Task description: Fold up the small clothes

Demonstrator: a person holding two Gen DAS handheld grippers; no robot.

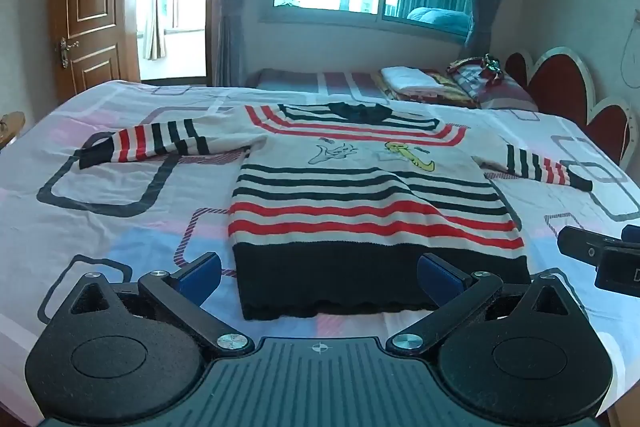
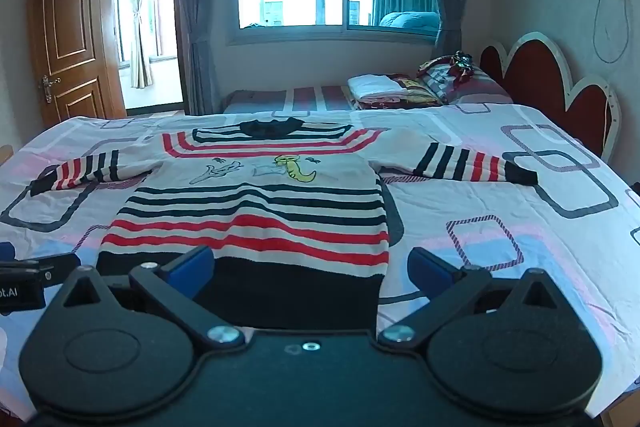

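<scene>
A small striped sweater [image 1: 360,195] lies flat on the bed, front up, with red and dark stripes, a dark hem nearest me and both sleeves spread sideways. It also shows in the right wrist view [image 2: 256,211]. My left gripper [image 1: 320,277] is open and empty, hovering over the dark hem near its left corner. My right gripper [image 2: 310,267] is open and empty, over the hem near its right corner. The right gripper's body shows at the right edge of the left wrist view [image 1: 600,255].
The bed sheet [image 1: 100,227] is pale with pink, blue and grey rectangles. A stack of folded clothes [image 2: 380,87] and bedding lies at the far side, by a red headboard [image 2: 560,83]. A wooden door [image 2: 64,39] and window are behind.
</scene>
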